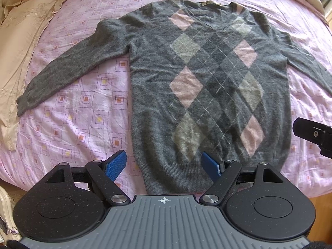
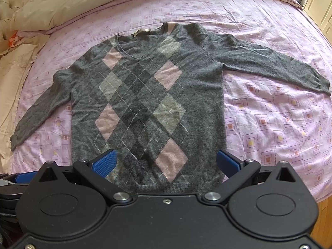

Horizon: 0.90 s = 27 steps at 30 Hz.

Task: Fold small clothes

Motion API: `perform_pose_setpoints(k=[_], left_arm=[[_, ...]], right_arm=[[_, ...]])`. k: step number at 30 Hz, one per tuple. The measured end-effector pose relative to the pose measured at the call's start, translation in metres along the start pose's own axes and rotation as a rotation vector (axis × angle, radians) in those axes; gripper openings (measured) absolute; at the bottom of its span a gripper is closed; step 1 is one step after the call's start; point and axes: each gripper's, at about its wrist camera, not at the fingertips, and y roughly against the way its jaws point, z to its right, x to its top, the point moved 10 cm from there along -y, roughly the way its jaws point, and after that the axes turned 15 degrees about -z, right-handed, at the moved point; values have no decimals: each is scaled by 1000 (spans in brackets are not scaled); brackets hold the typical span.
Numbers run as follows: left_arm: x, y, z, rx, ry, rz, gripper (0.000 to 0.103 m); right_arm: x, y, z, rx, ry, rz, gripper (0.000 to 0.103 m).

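We see a bed [image 1: 87, 103] covered by a pink sheet [image 2: 269, 124] printed with small squares, and it fills both views. At its far-left side lies a cream duvet [image 2: 62, 6], rumpled along the edge of the sheet.

Spread flat on the sheet, front up, is a grey argyle sweater [image 1: 207, 83] with pink and pale grey diamonds down its chest (a small label shows inside the neckline). Its collar points away from us and its ribbed hem [image 1: 176, 178] lies nearest, close to the edge of the bed. Both sleeves are stretched out to the sides and angled towards us, lying on the sheet.

Our left hand-held gripper [image 1: 165, 166] hangs over the hem's left corner, its blue fingers spread wide apart and holding nothing. Our right hand-held gripper [image 2: 168, 161] hangs over the right part of the hem, its blue fingers likewise wide apart and empty. Whether either touches the knit, we cannot tell.
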Motion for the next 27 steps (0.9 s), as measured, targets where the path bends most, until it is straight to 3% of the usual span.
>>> perform_pose_setpoints(k=[20, 27], left_arm=[[14, 0, -10, -6, 12, -8, 78], [30, 19, -11, -32, 68, 101, 78]], right_arm=[[19, -4, -18, 30, 24, -3, 101], [39, 1, -12, 128, 42, 105, 95]])
